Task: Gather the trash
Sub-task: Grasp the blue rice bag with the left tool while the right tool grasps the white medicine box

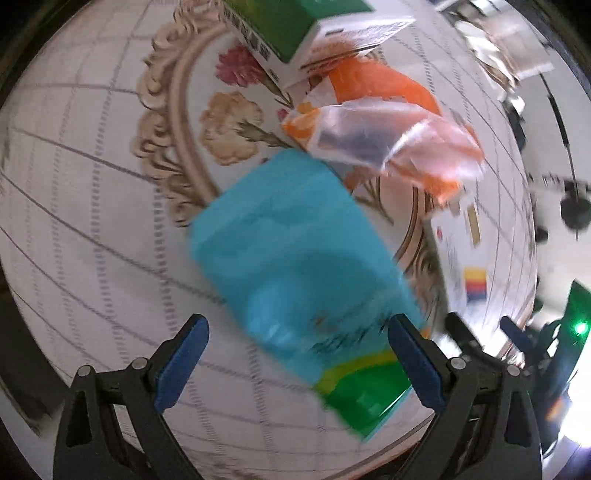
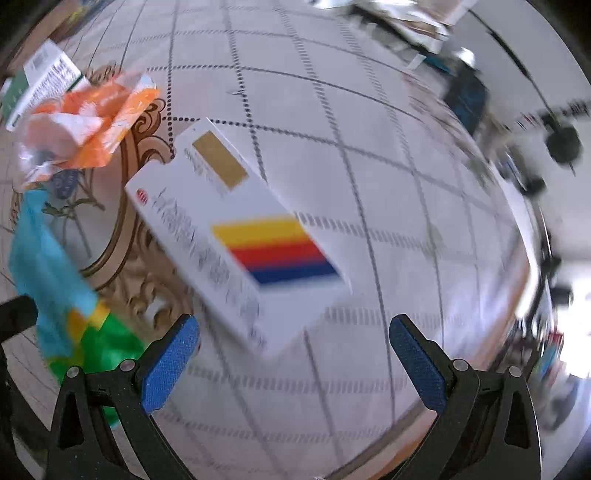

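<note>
blurred teal packet (image 1: 295,258), striped white box (image 2: 236,236), print unreadable

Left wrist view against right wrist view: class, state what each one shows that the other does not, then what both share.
Only the left wrist view shows the pink and beige flowers printed on the tablecloth. Only the right wrist view shows the gold rectangle on the white box. Both show the blue and green packet, the crumpled orange and clear plastic wrapper, the white box with yellow, red and blue stripes, the green and white carton, and open jaws on the left gripper and right gripper.
</note>
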The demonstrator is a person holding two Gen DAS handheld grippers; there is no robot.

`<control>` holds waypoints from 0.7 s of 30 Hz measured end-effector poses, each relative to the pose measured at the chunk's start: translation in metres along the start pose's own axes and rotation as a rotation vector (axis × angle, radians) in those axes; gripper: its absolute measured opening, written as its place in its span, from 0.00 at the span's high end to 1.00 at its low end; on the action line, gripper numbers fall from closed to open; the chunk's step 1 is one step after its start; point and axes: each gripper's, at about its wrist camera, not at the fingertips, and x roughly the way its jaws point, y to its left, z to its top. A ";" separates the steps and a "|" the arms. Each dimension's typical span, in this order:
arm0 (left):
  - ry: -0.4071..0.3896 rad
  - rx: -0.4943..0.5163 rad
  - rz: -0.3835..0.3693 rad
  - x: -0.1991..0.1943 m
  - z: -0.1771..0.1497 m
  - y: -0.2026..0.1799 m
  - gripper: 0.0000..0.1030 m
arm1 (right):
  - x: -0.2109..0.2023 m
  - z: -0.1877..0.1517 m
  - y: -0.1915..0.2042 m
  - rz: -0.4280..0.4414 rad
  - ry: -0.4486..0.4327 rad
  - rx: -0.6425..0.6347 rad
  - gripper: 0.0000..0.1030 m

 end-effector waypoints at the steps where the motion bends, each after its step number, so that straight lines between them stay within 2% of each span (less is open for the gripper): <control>1: 0.014 -0.030 -0.009 0.005 0.005 -0.001 0.04 | 0.005 0.006 0.001 0.013 0.004 -0.016 0.00; 6: 0.054 -0.136 -0.039 0.020 0.019 -0.006 0.04 | 0.024 0.024 -0.012 0.082 0.007 -0.019 0.00; 9: 0.036 -0.138 -0.015 0.022 0.020 -0.010 0.06 | 0.029 0.020 -0.022 0.117 -0.021 0.026 0.02; 10: 0.023 -0.125 -0.010 0.021 0.019 -0.010 0.10 | 0.028 0.018 -0.027 0.117 -0.029 0.036 0.06; 12: 0.013 -0.076 0.016 0.020 0.016 -0.010 0.17 | 0.028 0.011 -0.034 0.116 -0.037 0.096 0.13; 15: 0.003 0.020 0.064 0.019 0.009 -0.007 0.17 | 0.035 -0.008 -0.039 0.126 -0.011 0.168 0.13; 18: 0.027 0.177 0.131 0.021 -0.007 0.000 0.17 | 0.042 -0.035 -0.040 0.134 0.017 0.236 0.13; 21: 0.013 0.351 0.252 0.020 -0.028 0.016 0.17 | 0.049 -0.078 -0.035 0.163 0.061 0.334 0.13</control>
